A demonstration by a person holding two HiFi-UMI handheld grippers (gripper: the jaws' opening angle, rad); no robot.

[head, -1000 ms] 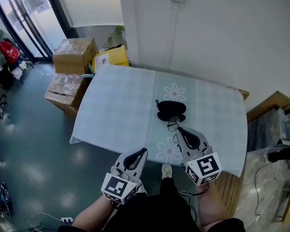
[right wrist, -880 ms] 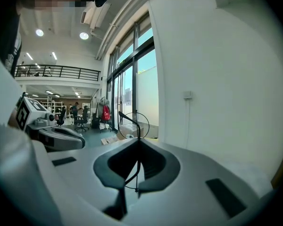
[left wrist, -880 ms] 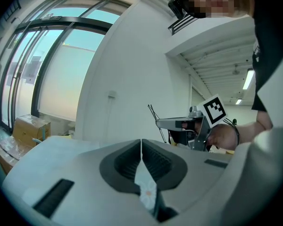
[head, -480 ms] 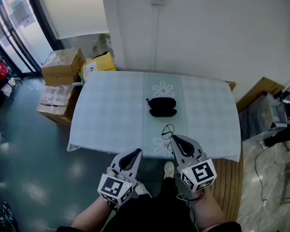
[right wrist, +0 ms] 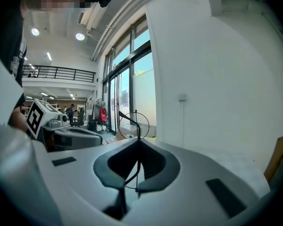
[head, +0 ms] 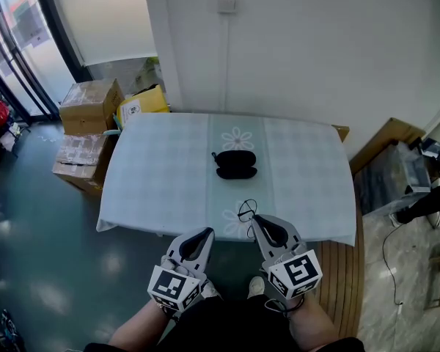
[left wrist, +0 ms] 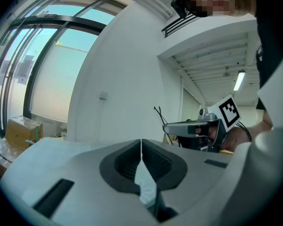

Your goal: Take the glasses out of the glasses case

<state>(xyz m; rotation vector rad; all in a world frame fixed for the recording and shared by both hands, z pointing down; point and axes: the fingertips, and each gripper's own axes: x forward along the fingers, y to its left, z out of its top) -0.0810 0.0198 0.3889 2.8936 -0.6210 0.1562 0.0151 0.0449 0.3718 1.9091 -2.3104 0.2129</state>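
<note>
A black glasses case [head: 235,164] lies near the middle of the table [head: 161,174], its lid down. My right gripper [head: 254,219] is shut on thin wire-framed glasses [head: 246,210], held up above the table's near edge. In the right gripper view the glasses [right wrist: 133,124] stick up from the closed jaws, one round lens ring above the tips. My left gripper [head: 205,235] is shut with nothing in it, held off the near edge, left of the right one. In the left gripper view the left gripper [left wrist: 141,142] shows its jaws pressed together, and the right gripper [left wrist: 166,126] sits beyond with the glasses [left wrist: 159,115].
Cardboard boxes [head: 86,101] and a yellow package [head: 143,103] stand on the floor beyond the table's left corner. A white wall [head: 293,50] runs behind the table. A wooden panel [head: 385,141] leans at the right.
Both grippers drew back toward me from the case, the right one carrying the glasses away from it. The case now lies farther off with its lid down.
</note>
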